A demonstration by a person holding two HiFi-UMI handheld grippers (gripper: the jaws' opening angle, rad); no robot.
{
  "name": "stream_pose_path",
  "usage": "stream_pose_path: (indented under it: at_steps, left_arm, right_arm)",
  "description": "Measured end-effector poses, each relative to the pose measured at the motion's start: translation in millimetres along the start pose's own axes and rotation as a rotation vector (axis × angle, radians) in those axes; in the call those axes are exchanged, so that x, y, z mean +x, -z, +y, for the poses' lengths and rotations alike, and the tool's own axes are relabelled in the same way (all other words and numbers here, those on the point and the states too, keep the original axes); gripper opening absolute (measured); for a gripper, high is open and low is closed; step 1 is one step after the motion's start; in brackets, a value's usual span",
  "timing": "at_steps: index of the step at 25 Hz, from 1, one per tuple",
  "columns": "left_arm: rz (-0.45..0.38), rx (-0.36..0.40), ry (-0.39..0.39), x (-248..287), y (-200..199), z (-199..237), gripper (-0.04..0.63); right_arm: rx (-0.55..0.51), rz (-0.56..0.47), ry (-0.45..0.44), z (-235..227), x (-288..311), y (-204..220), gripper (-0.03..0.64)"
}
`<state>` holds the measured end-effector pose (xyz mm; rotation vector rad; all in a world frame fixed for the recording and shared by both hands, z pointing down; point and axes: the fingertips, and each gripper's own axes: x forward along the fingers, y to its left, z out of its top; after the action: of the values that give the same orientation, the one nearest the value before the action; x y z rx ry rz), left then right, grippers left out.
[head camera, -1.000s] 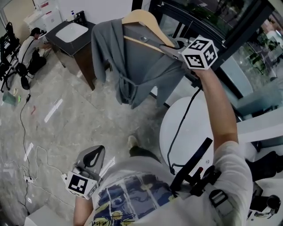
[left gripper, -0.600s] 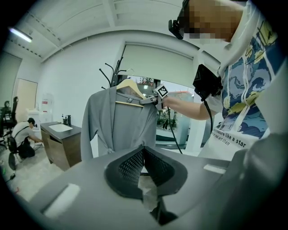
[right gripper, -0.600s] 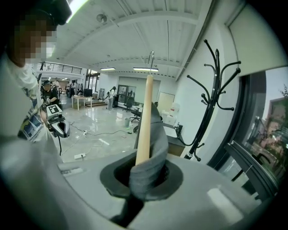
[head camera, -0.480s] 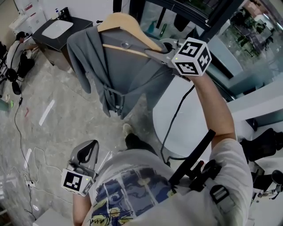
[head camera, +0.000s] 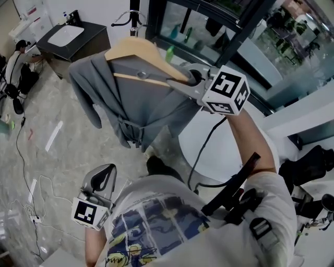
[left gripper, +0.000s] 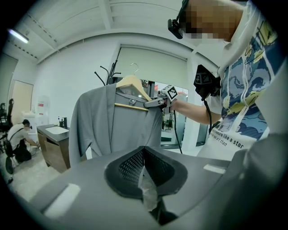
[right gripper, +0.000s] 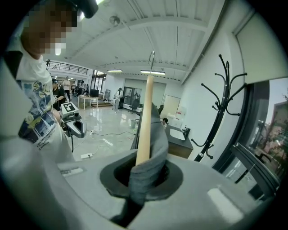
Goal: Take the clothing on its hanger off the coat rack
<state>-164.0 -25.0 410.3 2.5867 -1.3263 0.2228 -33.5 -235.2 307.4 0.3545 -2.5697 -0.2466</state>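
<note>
Hanging on its wooden hanger (head camera: pixel 136 51), the grey garment (head camera: pixel 130 99) is in mid-air, clear of the rack (head camera: pixel 133 14). The right gripper (head camera: pixel 183 83) clamps the hanger's cloth-covered end. The left gripper (head camera: pixel 107 171) is low, jaws together.

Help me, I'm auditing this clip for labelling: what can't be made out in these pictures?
Coat rack: its foot, hidden behind the right gripper in the right gripper view.
Grey garment: its hem, behind the left gripper in the left gripper view.
Crouching person: too small in the head view to tell what they do.
</note>
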Motion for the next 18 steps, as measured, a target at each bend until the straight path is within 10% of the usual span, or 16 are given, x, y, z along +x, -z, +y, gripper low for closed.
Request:
stream_pose_path:
  at_steps: [18]
  left_arm:
    - [-0.006,0.01,0.029,-7.7,5.3,-10.2,0.006]
  right_arm:
    - [-0.032,-0.008,-0.025,96.4,-11.0,8.9,0.006]
